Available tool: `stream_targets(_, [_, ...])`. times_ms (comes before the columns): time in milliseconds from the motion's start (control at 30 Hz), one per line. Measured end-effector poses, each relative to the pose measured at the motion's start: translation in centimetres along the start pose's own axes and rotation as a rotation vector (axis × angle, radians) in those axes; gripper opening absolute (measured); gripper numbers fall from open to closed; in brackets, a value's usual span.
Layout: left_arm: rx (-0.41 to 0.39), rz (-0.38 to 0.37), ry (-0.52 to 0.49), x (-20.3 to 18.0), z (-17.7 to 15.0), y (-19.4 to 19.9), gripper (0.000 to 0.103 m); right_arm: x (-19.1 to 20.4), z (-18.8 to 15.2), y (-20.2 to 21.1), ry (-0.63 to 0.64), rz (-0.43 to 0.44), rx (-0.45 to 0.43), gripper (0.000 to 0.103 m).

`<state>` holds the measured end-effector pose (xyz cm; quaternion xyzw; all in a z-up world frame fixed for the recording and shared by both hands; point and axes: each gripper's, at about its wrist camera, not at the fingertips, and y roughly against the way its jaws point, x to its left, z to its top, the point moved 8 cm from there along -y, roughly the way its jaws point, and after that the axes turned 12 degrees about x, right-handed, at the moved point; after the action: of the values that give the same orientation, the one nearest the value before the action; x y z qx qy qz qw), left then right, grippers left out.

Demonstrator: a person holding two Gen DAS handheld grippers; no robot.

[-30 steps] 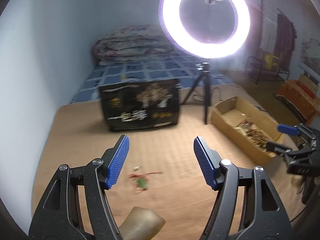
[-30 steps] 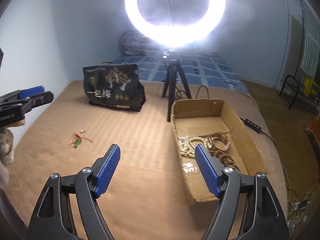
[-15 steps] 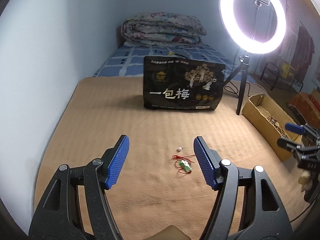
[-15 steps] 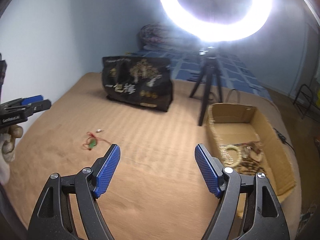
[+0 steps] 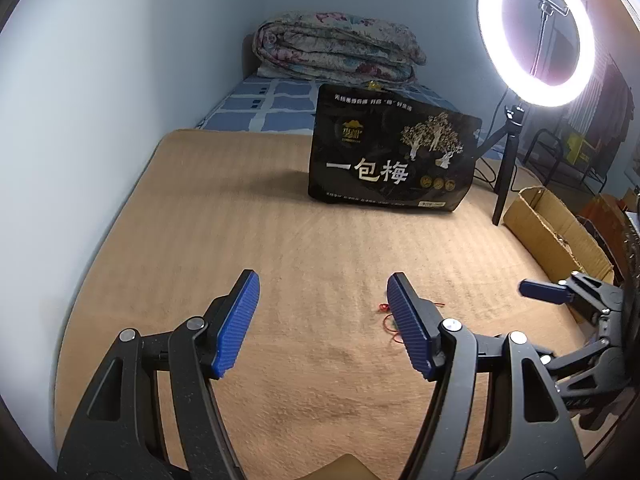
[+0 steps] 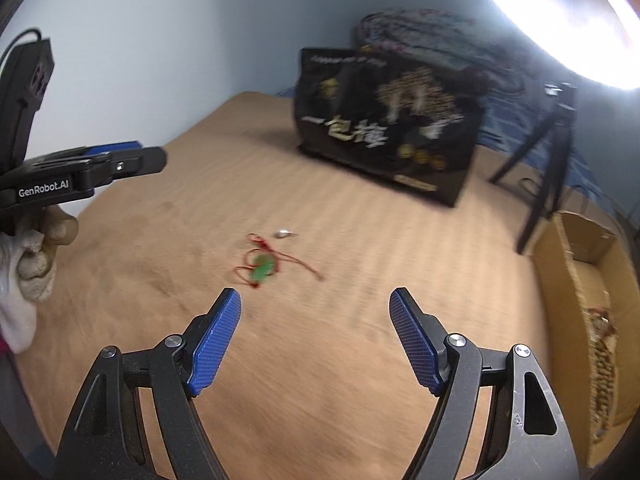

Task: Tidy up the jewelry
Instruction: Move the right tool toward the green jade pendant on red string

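A red cord necklace with a green pendant lies on the tan blanket, with a small silver piece just beyond it. My right gripper is open and empty, a short way in front of the necklace. My left gripper is open and empty; in its view the necklace is mostly hidden behind the right finger. A cardboard box at the right holds beaded bracelets.
A black printed bag stands at the back of the blanket. A ring light on a tripod stands to its right. A folded quilt lies on the bed behind. A blue wall borders the left.
Both grippers have swung left and moved closer to the necklace. The right wrist view now has the necklace near its centre and the box at its right edge. Both stay open.
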<state>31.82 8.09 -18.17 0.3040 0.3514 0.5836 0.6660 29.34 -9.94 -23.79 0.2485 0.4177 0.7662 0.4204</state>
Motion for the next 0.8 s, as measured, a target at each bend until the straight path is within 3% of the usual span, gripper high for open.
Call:
stream_targets(233, [0.01, -0.013, -0.006, 1.1, -0.4, -1.1, 0.068, 2.6, 1.5, -3.6, 0.04, 0.024, 0.029, 0.076])
stream_targets(567, [0.037, -0.044, 0.011, 2.2, -0.8, -3.2, 0.059, 3.9, 2.6, -7.8, 0.054, 0.02, 0.083, 0.051])
stream_targets(800, [0.052, -0.061, 0.014, 2.2, -1.0, -4.2, 0.055, 3.6, 2.8, -9.3, 0.052, 0.003, 0.103, 0.046])
